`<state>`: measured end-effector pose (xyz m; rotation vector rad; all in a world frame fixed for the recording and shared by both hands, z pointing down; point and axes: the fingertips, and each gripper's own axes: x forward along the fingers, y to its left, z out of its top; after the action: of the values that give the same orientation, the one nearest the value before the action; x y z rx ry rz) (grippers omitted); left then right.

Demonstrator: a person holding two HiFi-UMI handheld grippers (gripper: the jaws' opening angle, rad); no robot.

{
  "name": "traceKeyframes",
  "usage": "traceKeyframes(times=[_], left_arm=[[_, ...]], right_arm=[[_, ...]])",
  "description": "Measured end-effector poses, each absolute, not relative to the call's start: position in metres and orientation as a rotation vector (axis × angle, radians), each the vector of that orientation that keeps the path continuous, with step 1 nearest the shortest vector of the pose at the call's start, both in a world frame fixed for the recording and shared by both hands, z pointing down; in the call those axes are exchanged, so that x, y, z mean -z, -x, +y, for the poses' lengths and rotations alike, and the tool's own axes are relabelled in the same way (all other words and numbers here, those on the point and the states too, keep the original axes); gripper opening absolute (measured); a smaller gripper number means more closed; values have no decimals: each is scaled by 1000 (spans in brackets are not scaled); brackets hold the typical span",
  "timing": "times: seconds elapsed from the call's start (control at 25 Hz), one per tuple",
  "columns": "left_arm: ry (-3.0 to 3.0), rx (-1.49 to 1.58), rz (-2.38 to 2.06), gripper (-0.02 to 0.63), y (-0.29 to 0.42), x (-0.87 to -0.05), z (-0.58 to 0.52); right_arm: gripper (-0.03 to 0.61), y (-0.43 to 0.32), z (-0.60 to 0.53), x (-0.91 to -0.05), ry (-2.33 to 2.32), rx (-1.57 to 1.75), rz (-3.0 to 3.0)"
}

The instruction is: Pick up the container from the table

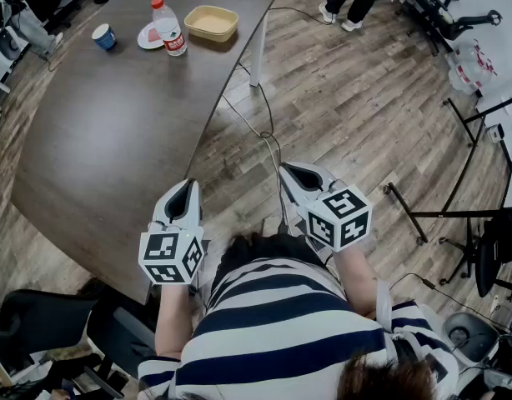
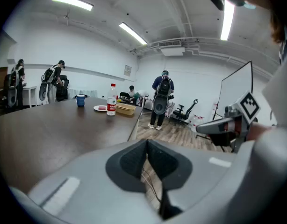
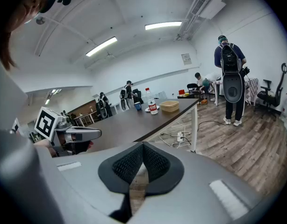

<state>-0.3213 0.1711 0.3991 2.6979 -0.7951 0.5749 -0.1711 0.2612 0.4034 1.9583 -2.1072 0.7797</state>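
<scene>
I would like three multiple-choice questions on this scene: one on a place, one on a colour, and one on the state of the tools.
1. Where is the container?
A) at the far end of the table, beside the bottle
B) on the floor
C) on a chair

2. What colour is the cup?
A) red
B) blue
C) green

3. How are the jaws of the left tool and the right tool?
A) wide apart
B) closed on the bottle
C) together, holding nothing

Answers:
1 A, it stands next to the bottle on the far end.
2 B, its wall is blue.
3 C, each tool's view shows its jaws meeting with nothing between them.
</scene>
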Motion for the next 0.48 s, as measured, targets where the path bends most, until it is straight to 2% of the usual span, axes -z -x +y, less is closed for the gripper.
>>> traceKeyframes(times=[0.48], left_arm=[[-2725, -548, -788, 0, 269, -400, 164]], right_arm=[[-3, 122, 254, -409, -1960, -799, -2134]])
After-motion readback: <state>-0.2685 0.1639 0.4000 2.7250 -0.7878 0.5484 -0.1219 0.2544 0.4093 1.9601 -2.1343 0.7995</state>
